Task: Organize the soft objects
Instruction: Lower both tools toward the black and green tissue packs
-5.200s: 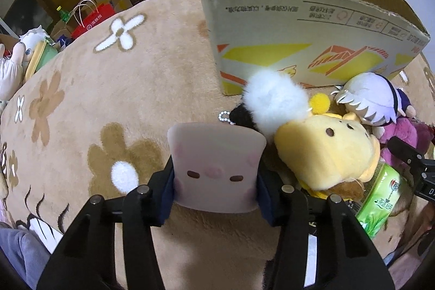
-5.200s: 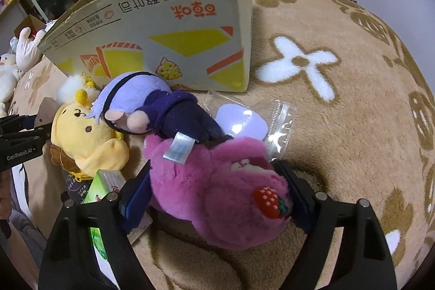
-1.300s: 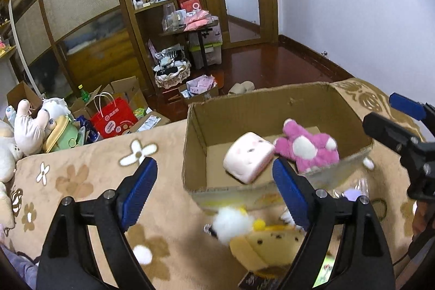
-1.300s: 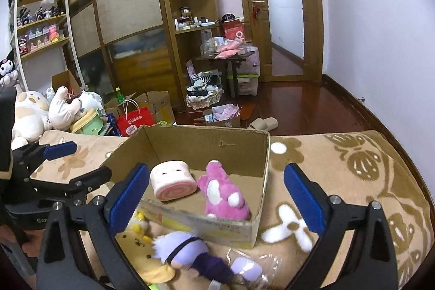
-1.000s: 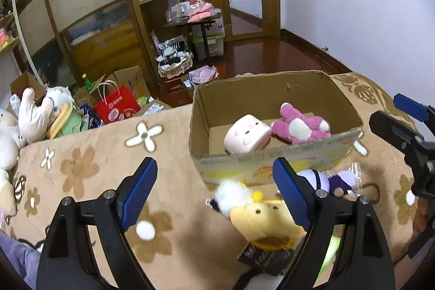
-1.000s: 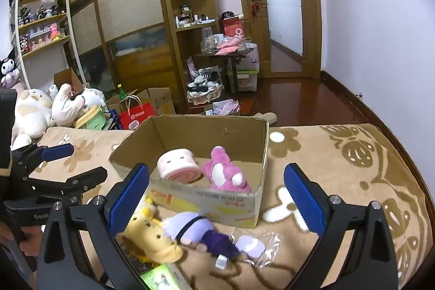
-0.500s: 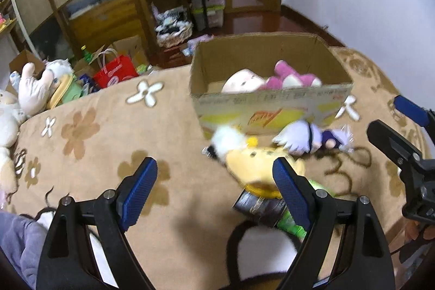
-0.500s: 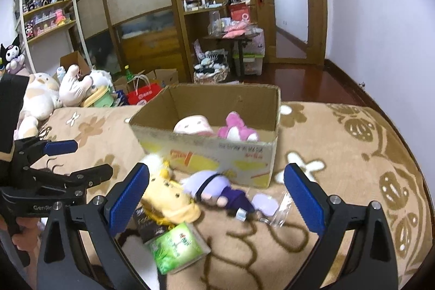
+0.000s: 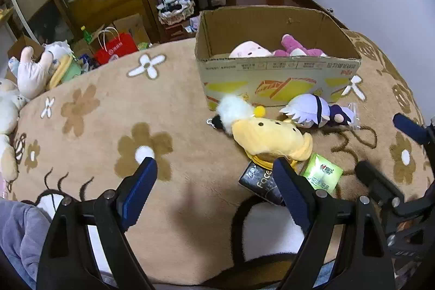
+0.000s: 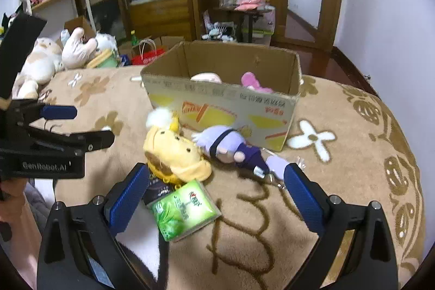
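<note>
Both claws wide and empty over the blanket (image 9: 190, 105).
Yellow plush (image 10: 174, 151) at the right claw's (image 10: 214, 181) eleven o'clock; left claw (image 9: 214, 175) probably nearer bare blanket.

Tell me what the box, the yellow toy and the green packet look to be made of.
Box: corrugated cardboard, matte brown with printed sides and a ragged torn rim. Yellow toy: plush fabric, fuzzy and squashed out of shape, probably stuffed. Green packet: apparently thin plastic film, glossy and printed, its soft corners suggesting tissues inside.
</note>
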